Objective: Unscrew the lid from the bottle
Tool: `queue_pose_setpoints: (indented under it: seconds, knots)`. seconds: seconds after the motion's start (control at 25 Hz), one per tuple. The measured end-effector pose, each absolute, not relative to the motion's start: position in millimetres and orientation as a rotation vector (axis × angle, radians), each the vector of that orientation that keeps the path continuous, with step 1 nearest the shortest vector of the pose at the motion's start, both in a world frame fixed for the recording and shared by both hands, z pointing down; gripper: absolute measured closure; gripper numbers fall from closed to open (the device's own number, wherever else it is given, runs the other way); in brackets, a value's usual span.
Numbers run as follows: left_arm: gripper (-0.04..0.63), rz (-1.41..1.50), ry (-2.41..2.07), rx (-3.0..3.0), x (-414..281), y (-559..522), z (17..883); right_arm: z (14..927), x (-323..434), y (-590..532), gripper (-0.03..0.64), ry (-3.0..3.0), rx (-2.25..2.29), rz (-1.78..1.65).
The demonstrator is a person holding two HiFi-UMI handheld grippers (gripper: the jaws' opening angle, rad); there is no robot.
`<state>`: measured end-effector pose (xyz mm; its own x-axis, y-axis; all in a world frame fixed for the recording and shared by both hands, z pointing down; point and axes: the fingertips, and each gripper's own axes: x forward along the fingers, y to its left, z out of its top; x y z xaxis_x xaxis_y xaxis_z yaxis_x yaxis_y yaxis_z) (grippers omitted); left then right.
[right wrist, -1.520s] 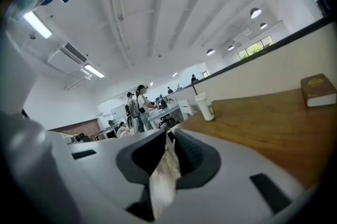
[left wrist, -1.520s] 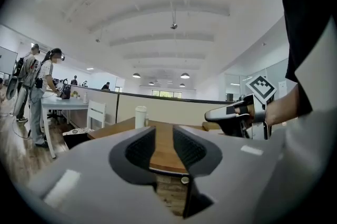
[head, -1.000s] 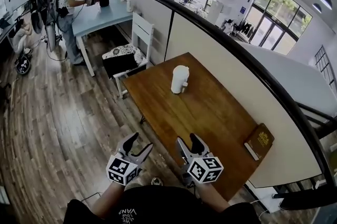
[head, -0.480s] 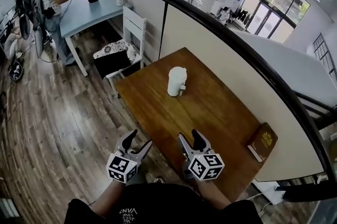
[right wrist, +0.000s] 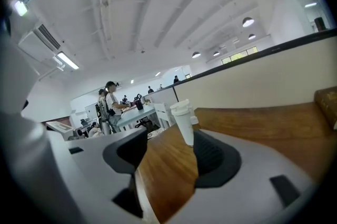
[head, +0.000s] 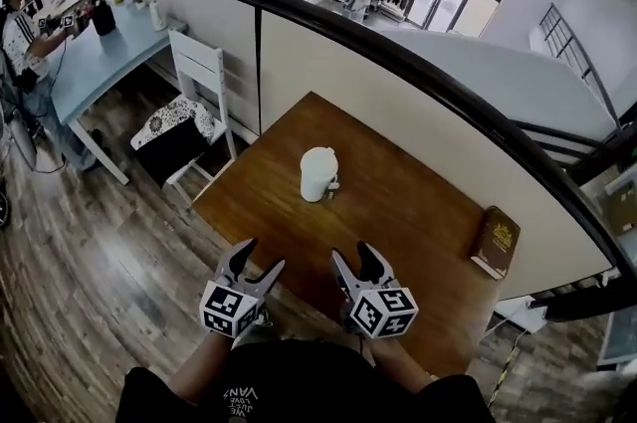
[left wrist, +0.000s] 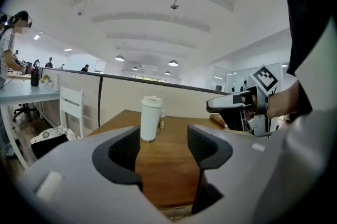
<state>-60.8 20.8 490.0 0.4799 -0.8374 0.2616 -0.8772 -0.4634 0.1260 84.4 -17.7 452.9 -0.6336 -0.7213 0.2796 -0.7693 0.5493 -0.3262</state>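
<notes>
Nothing is done yet. The bottle (head: 318,176) stands mid-worktop (head: 418,222), at 12 o'clock from the tongs, with its lid (head: 319,155) on. The left tongs (head: 257,259) and right tongs (head: 355,258) sit at 6 o'clock, well apart from it. Both are open wide and hold nothing. Reaching, holding and twisting are all left to do.

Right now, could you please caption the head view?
Left gripper and right gripper hover open before the capped bottle on the table.
</notes>
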Motion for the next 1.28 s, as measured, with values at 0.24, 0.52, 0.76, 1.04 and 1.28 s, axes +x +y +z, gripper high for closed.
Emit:
queue_pose_setpoints:
  seconds: [0.24,0.52,0.76,1.04,1.28]
  knots:
    - [0.328,0.299,-1.321,2.587,-88.4,-17.3,496.3,453.1,59.9,-36.6,0.376,-2.621,1.460,0.643]
    - [0.328,0.366,-1.186,2.688,-93.7,-47.9,506.4,450.6,52.8,-47.4,0.370,-2.560,1.578,0.571]
    - [0.316,0.387,-1.135,2.693,-95.2,-80.1,526.1,451.5,37.8,-70.6,0.362,-2.558,1.579,0.542]
    - [0.283,0.392,-1.089,2.709,-70.9,-120.3,542.3,454.6,30.9,-109.3,0.360,-2.590,1.478,0.480]
    - [0.264,0.458,-1.058,2.714,-49.5,-149.1,560.5,460.5,24.2,-136.3,0.344,-2.599,1.391,0.427]
